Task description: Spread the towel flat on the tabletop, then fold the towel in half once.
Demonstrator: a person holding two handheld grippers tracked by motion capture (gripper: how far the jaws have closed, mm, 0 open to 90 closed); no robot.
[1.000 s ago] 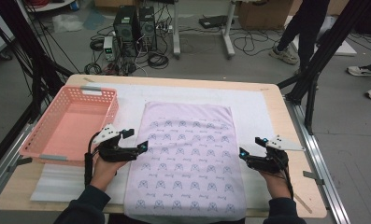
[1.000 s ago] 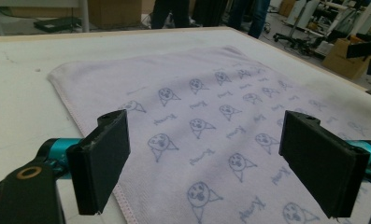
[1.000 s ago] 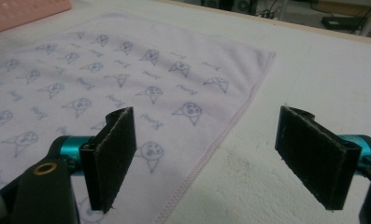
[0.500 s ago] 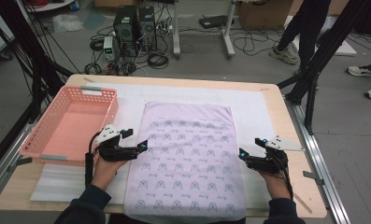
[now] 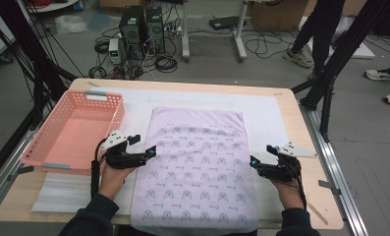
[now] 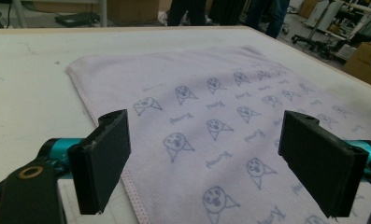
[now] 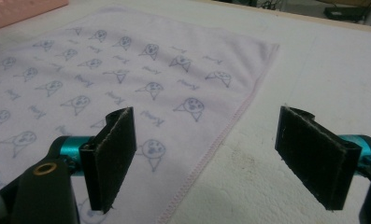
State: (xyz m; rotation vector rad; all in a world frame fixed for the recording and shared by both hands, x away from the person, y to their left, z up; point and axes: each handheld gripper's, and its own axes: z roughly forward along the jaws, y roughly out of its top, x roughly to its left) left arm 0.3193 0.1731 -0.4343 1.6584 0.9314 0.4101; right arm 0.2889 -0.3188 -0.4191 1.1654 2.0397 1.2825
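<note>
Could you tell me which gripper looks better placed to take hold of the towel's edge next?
Probably the left gripper: its open jaws already straddle the towel at the left hem. The right gripper is also open at the right hem, but one jaw sits over bare table, so it is nearly as ready.

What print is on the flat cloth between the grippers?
The pale lilac towel carries rows of small animal-face drawings with script words; the left gripper view shows it best.

A: What is lying flat on the table (image 5: 192,86)?
B: A patterned towel (image 5: 197,167), with the left gripper (image 5: 151,152) hovering at one edge, the right gripper (image 5: 254,163) opposite, beside a pink basket (image 5: 111,105).
</note>
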